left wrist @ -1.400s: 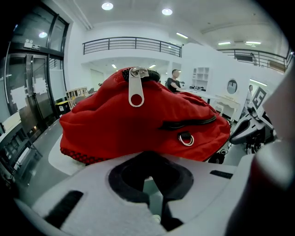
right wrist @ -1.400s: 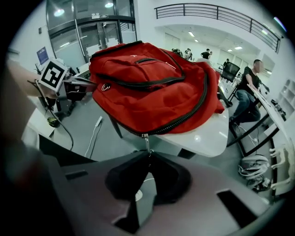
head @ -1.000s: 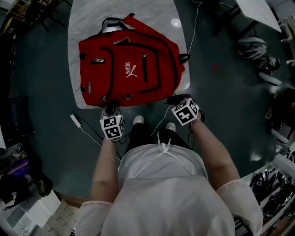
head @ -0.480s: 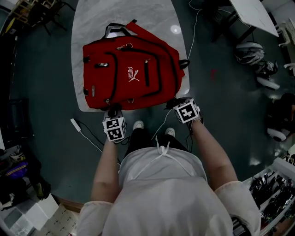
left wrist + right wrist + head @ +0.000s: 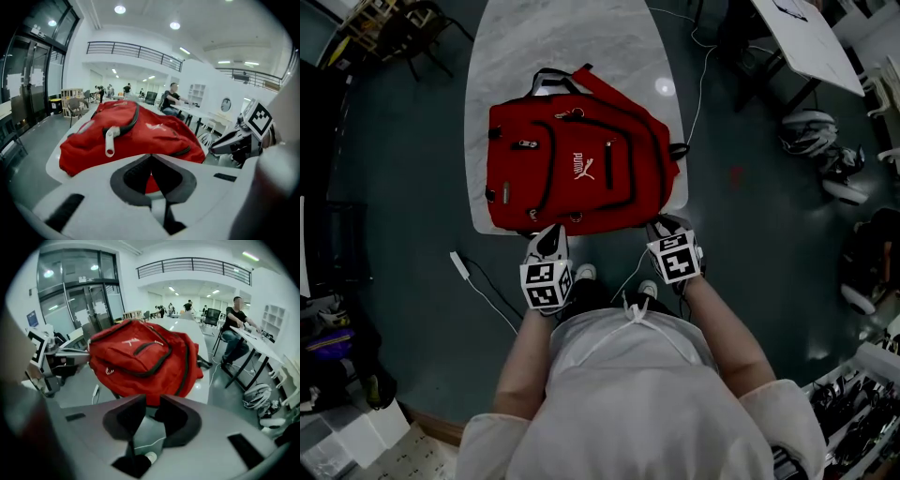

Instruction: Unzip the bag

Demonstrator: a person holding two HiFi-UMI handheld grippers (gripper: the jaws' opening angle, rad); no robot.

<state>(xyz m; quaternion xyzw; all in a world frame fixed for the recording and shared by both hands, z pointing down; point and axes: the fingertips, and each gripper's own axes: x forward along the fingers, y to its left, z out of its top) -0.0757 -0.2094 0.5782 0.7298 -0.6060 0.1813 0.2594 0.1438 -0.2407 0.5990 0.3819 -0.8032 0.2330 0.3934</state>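
A red backpack (image 5: 581,173) lies flat on the white marble table (image 5: 572,47), its black zips closed across the front. A pale zip pull (image 5: 109,143) hangs on its near side, and a small metal ring pull (image 5: 108,371) shows at its lower left edge. My left gripper (image 5: 547,242) hovers at the bag's near edge, and its jaws meet tip to tip (image 5: 151,155) with nothing held. My right gripper (image 5: 662,228) is by the bag's near right corner. Its jaws (image 5: 153,397) are opening, with a bare gap between them.
The table's near edge (image 5: 516,228) is just ahead of both grippers. A white adapter and cable (image 5: 460,266) lie on the floor at the left. Helmets (image 5: 811,127) and another table (image 5: 802,37) are at the right. A person sits at a desk (image 5: 236,329).
Both grippers have come closer to the bag's near edge. The bag now sits lower and more central in the head view.
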